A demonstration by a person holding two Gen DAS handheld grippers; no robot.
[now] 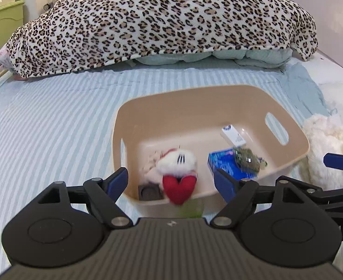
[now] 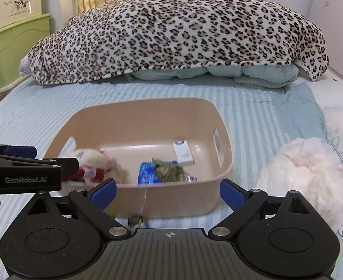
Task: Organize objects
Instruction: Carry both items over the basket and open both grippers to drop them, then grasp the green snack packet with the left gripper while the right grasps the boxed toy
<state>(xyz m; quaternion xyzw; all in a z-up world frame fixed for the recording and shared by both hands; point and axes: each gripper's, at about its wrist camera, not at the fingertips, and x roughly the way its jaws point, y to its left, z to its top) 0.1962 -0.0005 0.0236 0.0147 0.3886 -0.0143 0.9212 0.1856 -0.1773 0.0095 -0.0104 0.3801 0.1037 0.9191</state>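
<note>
A beige plastic basket (image 1: 295, 144) (image 2: 225, 163) stands on the striped bed. Inside lie a white plush toy with a red heart (image 1: 178, 170) (image 2: 94, 163), a blue packet (image 1: 220, 163) (image 2: 147, 171), a green packet (image 1: 246, 157) (image 2: 171, 170), a white box (image 1: 233, 135) (image 2: 183, 152) and a small dark square item (image 1: 149, 192). My left gripper (image 1: 171, 180) is open over the basket's near rim, with the blurred plush between its fingers, not gripped. My right gripper (image 2: 168, 192) is open and empty at the basket's near wall.
A leopard-print blanket (image 1: 162, 16) (image 2: 176, 32) is heaped at the back. A white fluffy plush (image 1: 330, 144) (image 2: 304, 172) lies right of the basket. A green item (image 1: 192, 207) and a small item (image 2: 135, 220) lie in front of it. Green cabinet (image 2: 13, 44) at far left.
</note>
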